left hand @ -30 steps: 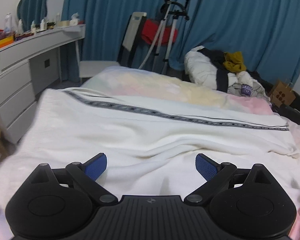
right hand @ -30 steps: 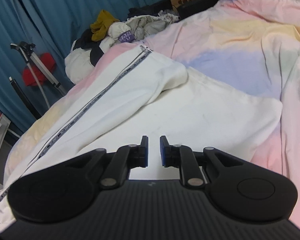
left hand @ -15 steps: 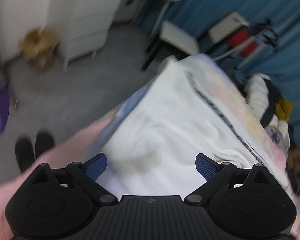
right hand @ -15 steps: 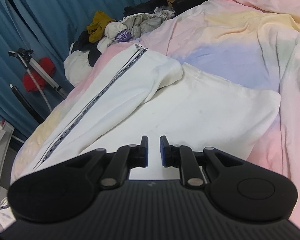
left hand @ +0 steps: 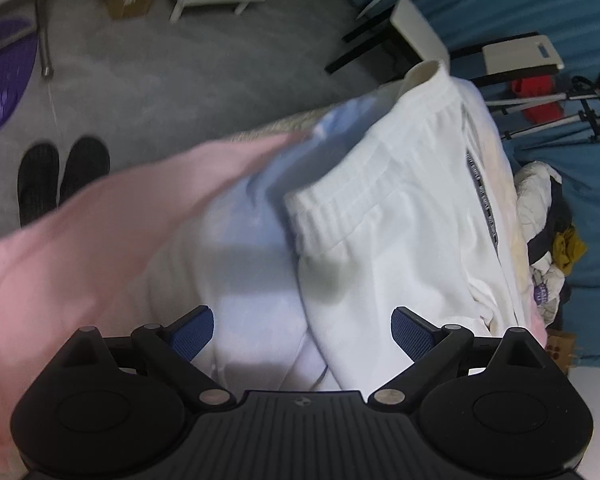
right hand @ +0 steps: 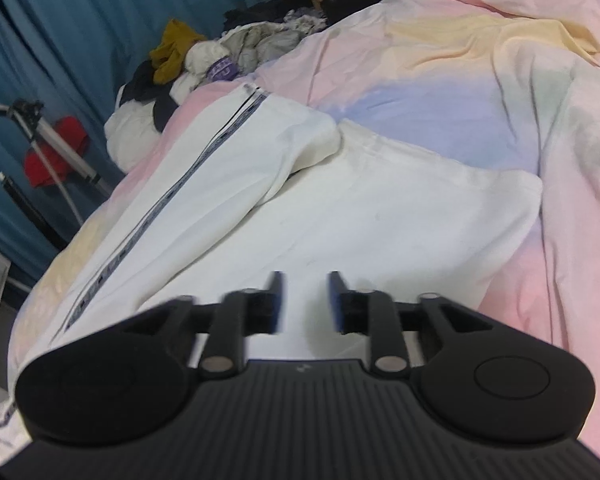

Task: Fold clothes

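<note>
I have blue curtains (right hand: 60, 20) behind a bed (right hand: 460, 60) covered in a pastel pink, yellow and blue duvet, with grey floor (left hand: 180, 72) beside it. The white trousers (right hand: 340, 220) lie flat on the duvet, long axis running from the ribbed waistband (left hand: 340, 200) near the bed's edge away toward the heap of clothes (right hand: 220, 56) at the curtain. 1 leg is laid over the other, and a dark patterned stripe (right hand: 188, 176) runs down its side seam. They look clean and lightly creased.

My left claw (left hand: 302, 330) stands wide open, nothing between its blue pads, hanging over the waistband corner and the duvet. My right claw (right hand: 303, 300) is opening, motion-blurred, over white cloth; I cannot make out cloth pinched between the pads.

The near hem is cut off behind the right claw's body. 2 black shoes (left hand: 60, 176) sit on the floor.
</note>
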Action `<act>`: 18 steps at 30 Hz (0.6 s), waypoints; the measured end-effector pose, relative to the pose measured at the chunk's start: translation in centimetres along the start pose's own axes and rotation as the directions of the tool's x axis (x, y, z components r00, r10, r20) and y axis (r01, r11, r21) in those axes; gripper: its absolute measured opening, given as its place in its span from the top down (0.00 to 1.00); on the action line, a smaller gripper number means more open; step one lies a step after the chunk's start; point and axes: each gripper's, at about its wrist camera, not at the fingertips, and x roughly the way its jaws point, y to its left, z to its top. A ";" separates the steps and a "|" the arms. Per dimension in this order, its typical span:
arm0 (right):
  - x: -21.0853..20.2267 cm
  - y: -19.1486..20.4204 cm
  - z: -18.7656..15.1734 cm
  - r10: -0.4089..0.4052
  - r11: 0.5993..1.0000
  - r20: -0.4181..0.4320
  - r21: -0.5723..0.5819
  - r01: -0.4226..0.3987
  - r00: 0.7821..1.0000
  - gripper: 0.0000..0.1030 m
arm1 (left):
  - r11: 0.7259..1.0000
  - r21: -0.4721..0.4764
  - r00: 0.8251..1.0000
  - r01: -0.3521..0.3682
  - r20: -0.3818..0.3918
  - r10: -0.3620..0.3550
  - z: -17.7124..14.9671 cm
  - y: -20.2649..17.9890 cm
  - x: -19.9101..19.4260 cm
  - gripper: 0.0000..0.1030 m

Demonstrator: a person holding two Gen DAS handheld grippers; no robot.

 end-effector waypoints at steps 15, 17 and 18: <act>-2.4 -12.5 -0.3 -0.285 0.781 0.084 0.598 0.180 0.955 0.43 | 0.992 -0.120 0.996 0.045 -0.069 -0.054 1.4 0.3 4.9 0.06; -2.2 -14.2 -0.9 -0.273 0.742 0.070 0.650 0.164 0.959 0.43 | 0.992 -0.107 0.996 0.073 -0.050 -0.079 0.9 -0.2 4.6 0.08; -2.1 -15.1 -1.1 -0.264 0.723 0.062 0.673 0.155 0.962 0.43 | 0.990 -0.102 0.993 0.097 -0.053 -0.103 0.6 -0.7 4.5 0.10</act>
